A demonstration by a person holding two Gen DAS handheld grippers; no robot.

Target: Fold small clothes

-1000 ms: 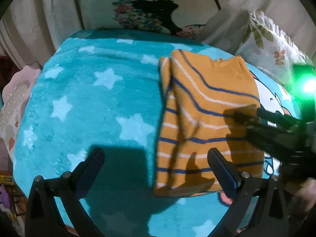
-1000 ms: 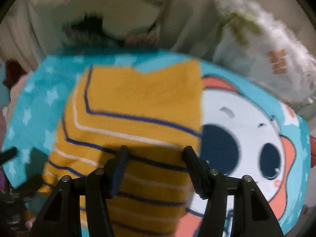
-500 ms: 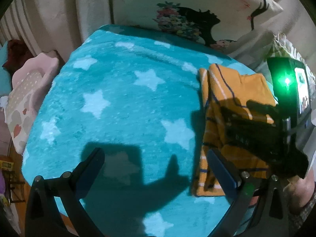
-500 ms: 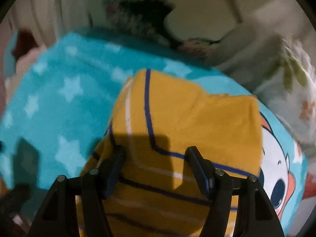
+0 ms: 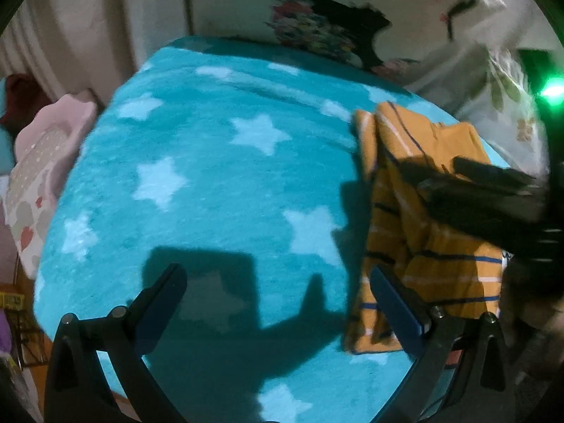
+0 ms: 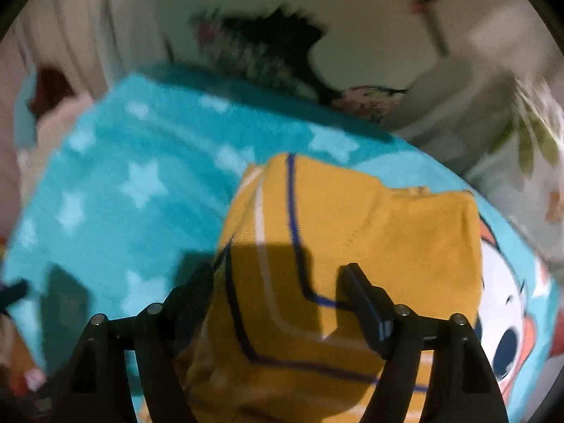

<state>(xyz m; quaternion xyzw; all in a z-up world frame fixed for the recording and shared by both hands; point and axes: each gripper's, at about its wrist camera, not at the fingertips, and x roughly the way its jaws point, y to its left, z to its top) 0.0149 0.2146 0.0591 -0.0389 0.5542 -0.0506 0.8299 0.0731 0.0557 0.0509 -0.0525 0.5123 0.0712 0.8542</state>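
A folded orange garment with blue and white stripes (image 5: 419,211) lies on the right side of a teal star blanket (image 5: 218,183). My left gripper (image 5: 278,292) is open and empty, hovering over the bare blanket left of the garment. My right gripper (image 6: 282,289) is open and held over the near part of the garment (image 6: 352,239); it holds nothing. The right gripper's black body shows in the left wrist view (image 5: 486,194) above the garment.
A printed pillow (image 5: 335,31) and a leaf-patterned cushion (image 5: 511,112) stand at the back. A pink pillow (image 5: 46,162) lies off the blanket's left edge. A cartoon face print (image 6: 507,317) is on the blanket right of the garment.
My left gripper swung left, away from the garment, to over the bare blanket. My right gripper shifted left along the garment. Both stayed open.
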